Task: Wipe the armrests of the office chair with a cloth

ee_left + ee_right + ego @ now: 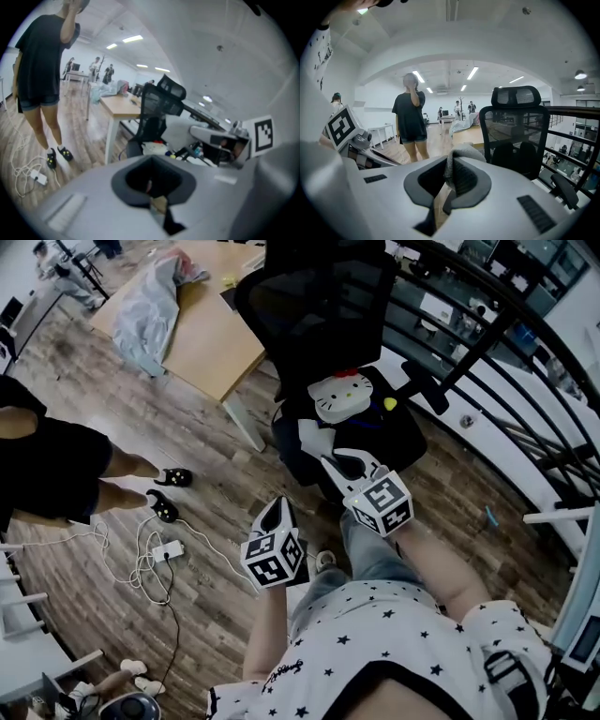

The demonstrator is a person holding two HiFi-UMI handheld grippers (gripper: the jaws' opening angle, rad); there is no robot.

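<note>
The right gripper [338, 465] pinches the grey cloth [461, 161], well apart from the black armrest [424, 387] of the chair [319, 306], and the left gripper [280, 512] is closed on nothing, so I think a hard rub could tug the cloth loose or roll the chair away.

Grey cloth [459, 157] bunched in right claw [446, 187]; black mesh office chair [515, 136] upright, just ahead

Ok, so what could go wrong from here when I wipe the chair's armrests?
The cloth sits in the right gripper by only a small fold, so rubbing the armrest might pull it free. Loose cables lie on the floor to your left, a trip hazard. The office chair might swivel away under pressure.
</note>
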